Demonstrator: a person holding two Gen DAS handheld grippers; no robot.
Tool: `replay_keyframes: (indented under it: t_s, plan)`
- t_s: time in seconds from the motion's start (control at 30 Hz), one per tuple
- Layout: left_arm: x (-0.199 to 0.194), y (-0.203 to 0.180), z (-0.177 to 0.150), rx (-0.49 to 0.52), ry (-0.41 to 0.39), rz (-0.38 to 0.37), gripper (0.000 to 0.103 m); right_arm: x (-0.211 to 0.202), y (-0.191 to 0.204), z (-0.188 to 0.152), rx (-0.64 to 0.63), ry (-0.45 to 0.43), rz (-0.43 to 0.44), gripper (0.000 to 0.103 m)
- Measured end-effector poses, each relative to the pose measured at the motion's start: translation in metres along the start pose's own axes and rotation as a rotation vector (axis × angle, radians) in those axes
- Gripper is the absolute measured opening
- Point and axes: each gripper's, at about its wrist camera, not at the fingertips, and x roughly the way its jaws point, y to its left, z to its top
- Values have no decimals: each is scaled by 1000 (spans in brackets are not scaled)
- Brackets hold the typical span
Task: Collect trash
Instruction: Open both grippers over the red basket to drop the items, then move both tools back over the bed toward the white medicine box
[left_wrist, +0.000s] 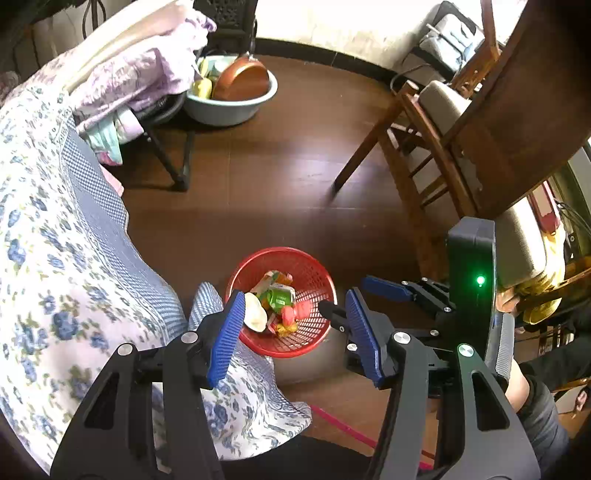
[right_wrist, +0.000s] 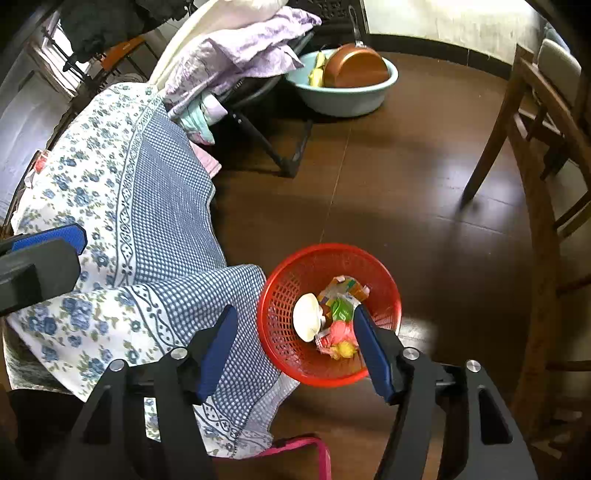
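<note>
On the left, a floral blue-and-white cloth (right_wrist: 122, 206) with a checked border drapes over a low piece of furniture, its soft folds hanging to the floor and just touching the near left side of the red basket (right_wrist: 280, 306). Behind it, far left, lilac and cream bedding (right_wrist: 236, 51) is heaped on a black folding frame.

Further right, at the far wall, a pale teal plastic basin (right_wrist: 351, 96) holds a copper-coloured pan on edge. The dark wooden plank floor (right_wrist: 406, 192) is glossy and lies open between basin, basket and chair.

The round basket, of perforated plastic, stands on the floor. In it lies the collected trash (right_wrist: 340, 317): a white shell-like piece, crumpled green, pink and yellow wrappers.

The left gripper (left_wrist: 295, 332) hangs above the basket, its ribbed blue pads apart with nothing between them. The right gripper (right_wrist: 295, 343) is likewise spread and holds nothing.

On the right, a wooden chair (left_wrist: 417, 147) with a grey cushion stands by a brown tabletop edge.
</note>
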Motion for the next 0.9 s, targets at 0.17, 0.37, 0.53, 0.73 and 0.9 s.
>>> replay_keyframes:
  t_s: [0.17,0.37,0.53,0.73,0.9]
  plan:
    - [-19,-7,-1,28,-40,1,56,-20,9,4,-23,-45,-21,71]
    - [-55,-3,-4,38,-125,10,65,-48,26,9,-37,-110,-48,82]
    - [-93,18,-12,15,-209,34,73,-68,60,19,-98,-172,-84,85]
    - [-140,65,-23,-55,-311,105,83,-87,107,37,-146,-241,-99,87]
    - [-171,127,-38,-173,-363,206,87,-93,153,55,-185,-282,-96,89]
